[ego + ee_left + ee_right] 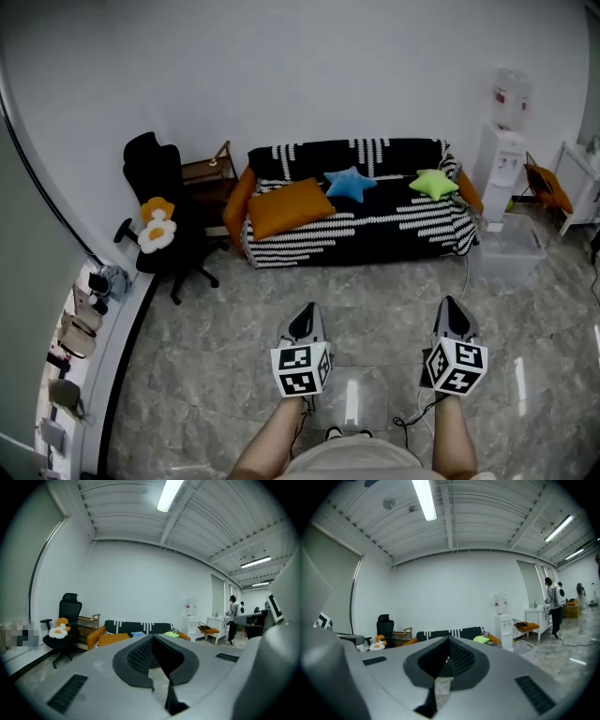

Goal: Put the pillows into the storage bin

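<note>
Across the room stands a black-and-white striped sofa (375, 230) with three pillows on it: a large orange pillow (289, 208), a blue star pillow (350, 184) and a green star pillow (433, 183). A clear storage bin (511, 253) sits on the floor to the sofa's right. My left gripper (306, 311) and right gripper (450, 305) are held side by side over the floor, well short of the sofa, both shut and empty. The left gripper view shows its jaws (152, 637) meeting, with the sofa (136, 627) beyond. The right gripper's jaws (449, 638) also meet.
A black office chair (159, 187) with a flower-shaped cushion (157, 228) stands left of the sofa, beside a wooden side table (208, 173). A water dispenser (499, 155) and an orange-seated chair (547, 187) are at the right. A person (553, 606) stands far right.
</note>
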Tool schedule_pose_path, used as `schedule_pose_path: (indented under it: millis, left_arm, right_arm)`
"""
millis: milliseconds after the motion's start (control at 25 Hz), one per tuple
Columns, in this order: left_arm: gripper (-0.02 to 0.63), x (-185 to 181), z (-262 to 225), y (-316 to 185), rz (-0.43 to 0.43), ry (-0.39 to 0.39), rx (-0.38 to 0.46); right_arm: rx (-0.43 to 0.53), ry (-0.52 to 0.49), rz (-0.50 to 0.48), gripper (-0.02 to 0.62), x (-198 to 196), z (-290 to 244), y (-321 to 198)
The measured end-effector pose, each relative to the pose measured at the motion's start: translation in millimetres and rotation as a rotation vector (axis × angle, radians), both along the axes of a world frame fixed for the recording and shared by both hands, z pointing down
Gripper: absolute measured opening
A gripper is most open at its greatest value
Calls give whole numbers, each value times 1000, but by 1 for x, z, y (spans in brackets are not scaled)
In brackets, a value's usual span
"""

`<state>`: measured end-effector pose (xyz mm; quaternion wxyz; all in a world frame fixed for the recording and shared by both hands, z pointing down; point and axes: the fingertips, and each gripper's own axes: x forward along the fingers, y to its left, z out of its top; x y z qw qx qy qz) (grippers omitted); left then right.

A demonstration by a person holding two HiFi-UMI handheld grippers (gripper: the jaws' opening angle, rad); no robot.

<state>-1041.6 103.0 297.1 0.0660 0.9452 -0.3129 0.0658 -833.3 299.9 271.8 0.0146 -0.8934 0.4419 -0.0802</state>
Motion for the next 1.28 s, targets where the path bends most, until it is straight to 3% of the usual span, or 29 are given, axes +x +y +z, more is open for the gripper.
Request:
schedule_pose_path:
  millis: [240, 840, 1000, 1280]
  left_arm:
    - [7, -4, -1, -6, 4, 18, -10]
    - [237, -23, 0, -54, 55, 38, -49]
    - [244, -32, 9, -72, 35, 23, -45]
    - [244, -38, 29, -95, 2, 24, -117]
  right_arm:
    - [-9, -6, 14, 2, -1, 4, 0]
    - [-23, -15, 61, 2, -11, 5, -30]
    - [-33, -14, 78, 2, -15, 10, -36]
    - [-74, -69, 87, 2, -13, 34, -47]
